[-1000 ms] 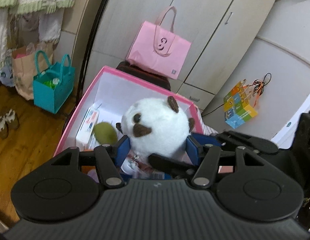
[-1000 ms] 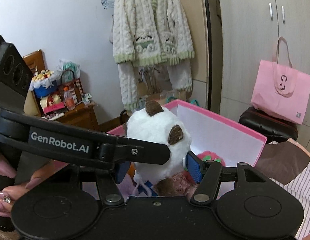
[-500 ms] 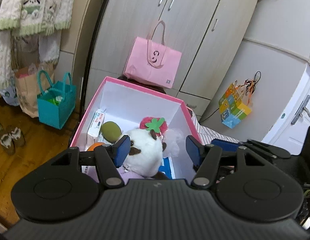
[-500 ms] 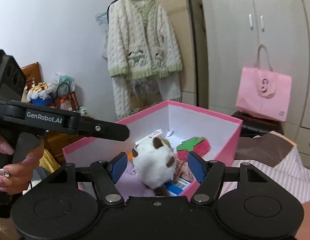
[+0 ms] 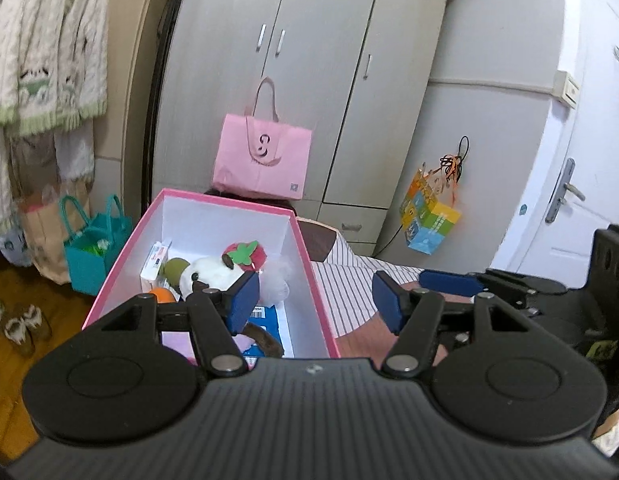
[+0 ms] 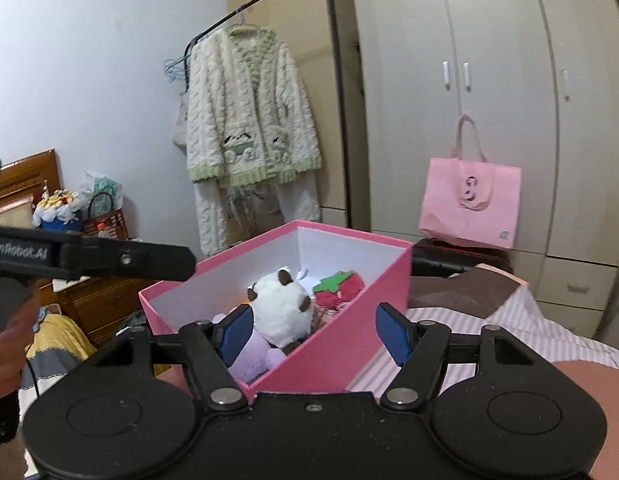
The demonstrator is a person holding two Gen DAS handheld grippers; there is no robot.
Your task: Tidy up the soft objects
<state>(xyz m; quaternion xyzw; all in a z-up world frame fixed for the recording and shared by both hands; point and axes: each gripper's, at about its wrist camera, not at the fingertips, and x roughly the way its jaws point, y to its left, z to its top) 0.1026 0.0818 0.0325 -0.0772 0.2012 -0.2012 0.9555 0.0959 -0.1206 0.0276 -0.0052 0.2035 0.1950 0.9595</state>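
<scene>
Since the white plush (image 6: 280, 312) now lies inside the pink box (image 6: 349, 354), among a strawberry plush (image 6: 341, 287) and a purple soft toy (image 6: 251, 354), neither gripper has anything in it. Left gripper (image 5: 314, 300): jaws apart, empty. Right gripper (image 6: 314, 334): jaws have just been opening, nothing between them either. From the left wrist view the plush sits ahead and left of the jaws, partly behind the left pad; from the right wrist view it's ahead, just off the left pad, box wall between. No clear long axis, roughly round. Right gripper looks marginally nearer. Judgement: drop done, next soft item isn't visible on the striped bedding (image 5: 349, 288).
</scene>
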